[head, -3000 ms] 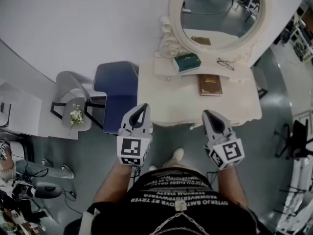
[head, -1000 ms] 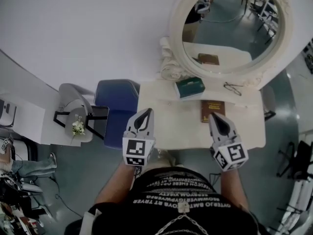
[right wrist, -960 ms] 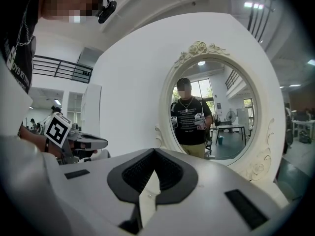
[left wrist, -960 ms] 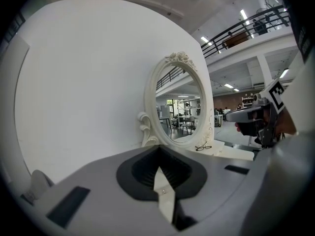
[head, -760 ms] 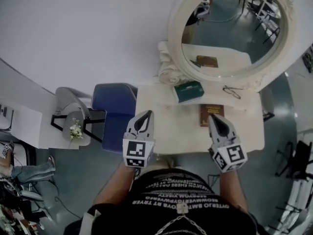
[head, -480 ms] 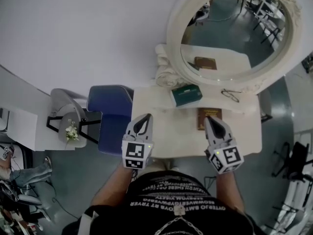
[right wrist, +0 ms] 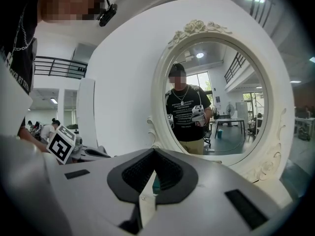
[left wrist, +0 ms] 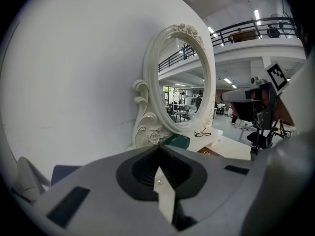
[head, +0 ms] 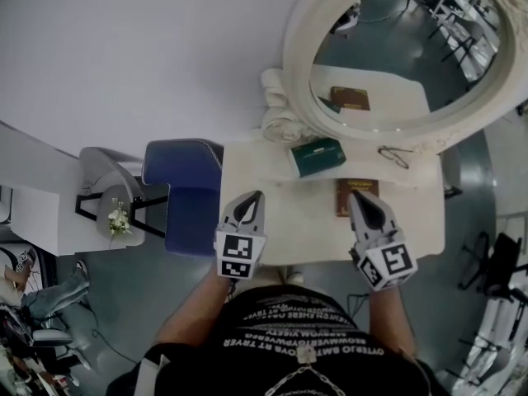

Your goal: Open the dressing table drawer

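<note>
A white wall and a grey floor are seen around a white bench that carries a large oval mirror at its back. The left gripper and the right gripper are held side by side over the bench's near part, both pointed toward the mirror. The jaws of each are pressed together, and nothing is held between them. A green box is set ahead of both pairs of jaws, between their two lines and close under the mirror frame. A brown book lies directly at the tips of the right jaws and is partly covered by them in the head view. A pair of glasses is placed ahead and to the right of the right jaws. A blue chair stands just left of the left jaws, beside the bench. A grey chair and small white flowers are found further left. The drawer cannot be made out, since the bench's front is hidden under its near edge, below the grippers. In the right gripper view, a person in a dark shirt is reflected in the mirror.
</note>
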A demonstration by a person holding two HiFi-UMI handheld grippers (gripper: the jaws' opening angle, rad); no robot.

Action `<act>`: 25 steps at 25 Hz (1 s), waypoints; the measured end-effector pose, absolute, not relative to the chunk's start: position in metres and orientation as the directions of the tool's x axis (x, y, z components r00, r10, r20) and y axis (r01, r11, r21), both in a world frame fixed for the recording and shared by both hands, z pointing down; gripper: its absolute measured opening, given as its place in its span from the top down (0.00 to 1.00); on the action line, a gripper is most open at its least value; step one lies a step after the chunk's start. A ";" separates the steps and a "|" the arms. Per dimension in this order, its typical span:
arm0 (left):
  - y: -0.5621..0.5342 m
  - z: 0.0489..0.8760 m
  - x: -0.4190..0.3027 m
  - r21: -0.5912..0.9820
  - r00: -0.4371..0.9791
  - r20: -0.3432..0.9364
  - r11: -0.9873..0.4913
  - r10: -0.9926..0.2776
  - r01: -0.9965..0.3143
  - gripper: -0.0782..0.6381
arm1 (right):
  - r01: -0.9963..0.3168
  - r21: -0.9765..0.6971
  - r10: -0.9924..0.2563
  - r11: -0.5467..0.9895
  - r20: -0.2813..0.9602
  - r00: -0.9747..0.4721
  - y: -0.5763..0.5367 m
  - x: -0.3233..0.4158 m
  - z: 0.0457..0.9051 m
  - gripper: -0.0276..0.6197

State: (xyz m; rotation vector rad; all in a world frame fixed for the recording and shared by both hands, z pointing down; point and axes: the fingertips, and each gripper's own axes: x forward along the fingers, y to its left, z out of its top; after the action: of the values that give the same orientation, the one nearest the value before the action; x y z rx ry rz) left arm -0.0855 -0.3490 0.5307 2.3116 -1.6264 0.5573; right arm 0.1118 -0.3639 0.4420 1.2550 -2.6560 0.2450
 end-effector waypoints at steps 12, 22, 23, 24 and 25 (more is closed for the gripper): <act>-0.367 0.584 -0.085 -0.004 0.288 0.534 -0.343 -0.795 -0.939 0.89 | -0.784 -0.051 -0.745 0.619 0.277 -0.607 -0.376 0.113 0.447 0.95; -0.372 0.646 -0.075 0.041 0.301 0.633 -0.358 -0.713 -0.933 0.89 | -0.795 -0.040 -0.749 0.606 0.308 -0.587 -0.376 0.121 0.454 0.95; -0.373 0.651 -0.075 0.043 0.301 0.642 -0.360 -0.705 -0.932 0.89 | -0.796 -0.041 -0.749 0.604 0.314 -0.584 -0.376 0.122 0.455 0.95; -0.375 0.654 -0.074 0.042 0.301 0.651 -0.363 -0.697 -0.931 0.89 | -0.797 -0.043 -0.747 0.603 0.320 -0.583 -0.376 0.123 0.456 0.95; -0.376 0.658 -0.073 0.042 0.300 0.658 -0.364 -0.690 -0.930 0.89 | -0.796 -0.043 -0.746 0.603 0.325 -0.582 -0.375 0.123 0.457 0.95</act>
State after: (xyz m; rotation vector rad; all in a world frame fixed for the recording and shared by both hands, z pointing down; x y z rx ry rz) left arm -0.0729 -0.3758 0.6576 2.1557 -1.4459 0.7752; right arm 0.1232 -0.3754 0.4574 1.2604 -2.5585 0.2663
